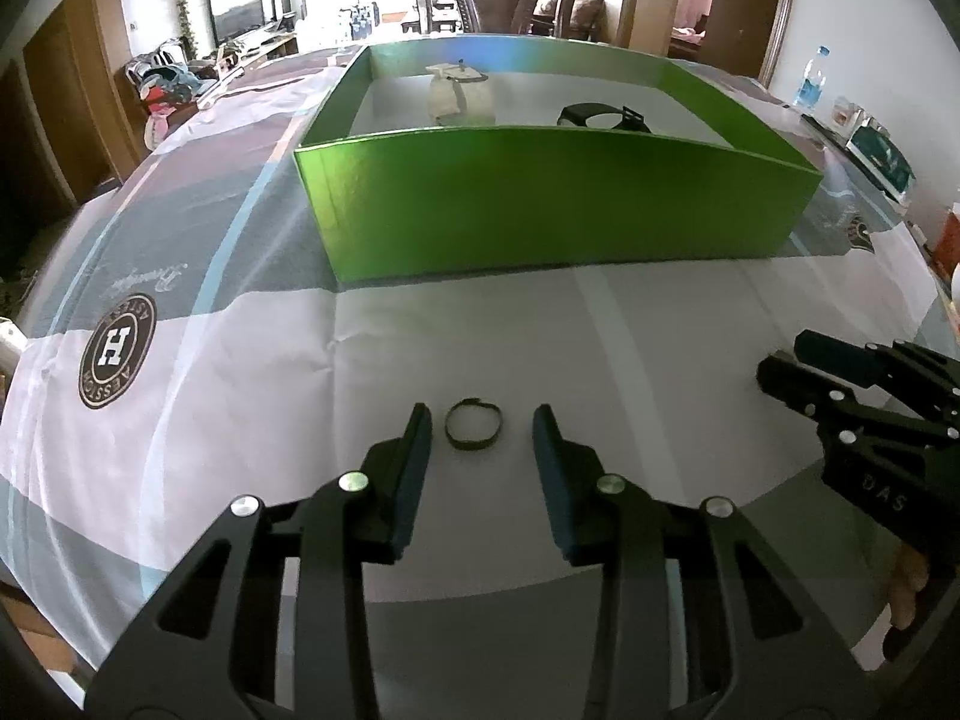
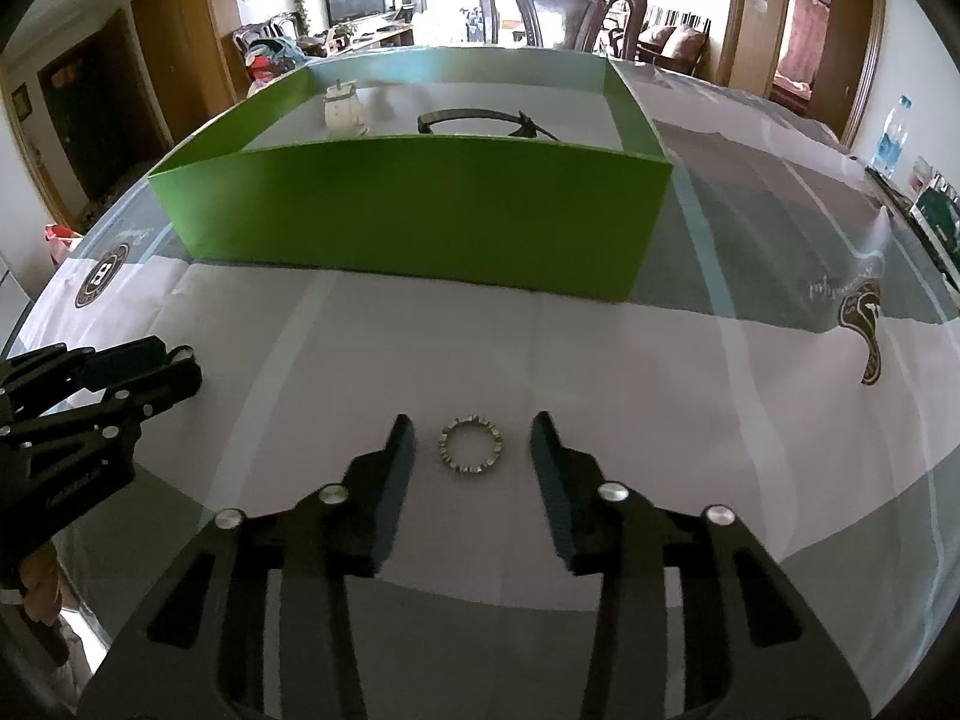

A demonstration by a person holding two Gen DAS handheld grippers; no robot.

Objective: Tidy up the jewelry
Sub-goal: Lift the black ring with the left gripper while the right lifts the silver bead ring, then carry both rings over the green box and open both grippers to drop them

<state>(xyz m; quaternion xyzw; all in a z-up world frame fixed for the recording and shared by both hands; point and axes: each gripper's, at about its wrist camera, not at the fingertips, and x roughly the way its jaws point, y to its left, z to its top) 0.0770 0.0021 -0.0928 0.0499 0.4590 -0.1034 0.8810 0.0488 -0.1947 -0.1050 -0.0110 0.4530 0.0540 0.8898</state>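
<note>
Left gripper [image 1: 482, 426] hung low over the striped tablecloth [image 1: 240, 360], jaws parted, a thin dark ring [image 1: 474, 425] lying flat on the cloth between the 2 fingers and touching neither. Right gripper [image 2: 472, 435] sat likewise over its own patch of cloth, jaws apart, a silver studded ring [image 2: 471, 443] flat between them with clear gaps on both sides. Beyond both stood an open green box [image 1: 558, 204]; inside it lay a pale watch [image 1: 459, 96] toward the left and a black band [image 1: 603, 117] to its right.
</note>
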